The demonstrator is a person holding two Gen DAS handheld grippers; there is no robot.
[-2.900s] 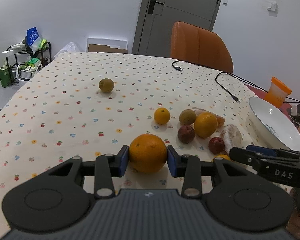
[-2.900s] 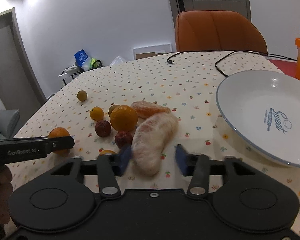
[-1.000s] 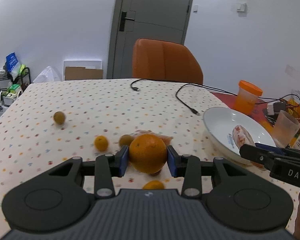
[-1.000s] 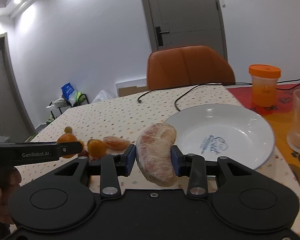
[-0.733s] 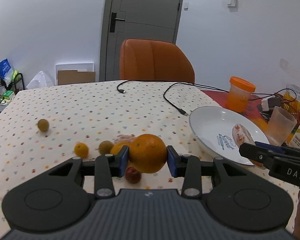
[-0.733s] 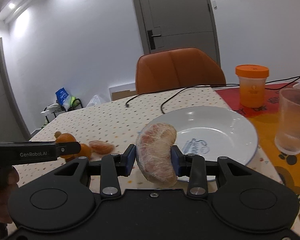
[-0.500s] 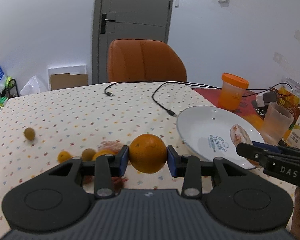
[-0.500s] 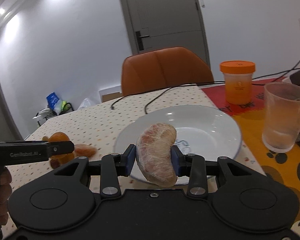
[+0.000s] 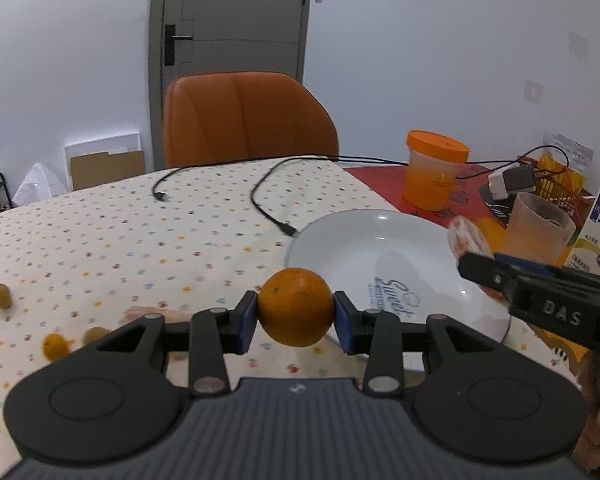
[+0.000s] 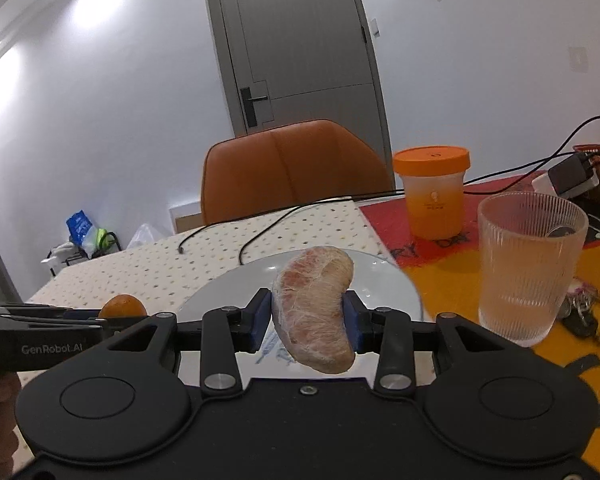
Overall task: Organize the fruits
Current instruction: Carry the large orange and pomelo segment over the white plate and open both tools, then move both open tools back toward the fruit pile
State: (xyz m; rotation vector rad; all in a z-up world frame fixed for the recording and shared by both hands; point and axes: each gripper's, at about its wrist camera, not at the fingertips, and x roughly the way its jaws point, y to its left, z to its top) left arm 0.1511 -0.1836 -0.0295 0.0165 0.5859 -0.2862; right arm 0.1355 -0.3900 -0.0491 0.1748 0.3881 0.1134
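Currently left gripper (image 9: 295,307) pinches orange (image 9: 295,306), right gripper (image 10: 309,316) pinches pomelo segment (image 10: 314,310); plate (image 9: 340,236) at left's 1 o'clock, right nearer.

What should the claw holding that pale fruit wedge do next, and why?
Probably lower a little and open. The right claw grips the peeled pomelo segment above the white plate, which holds no fruit yet, so setting it down looks like the next step.
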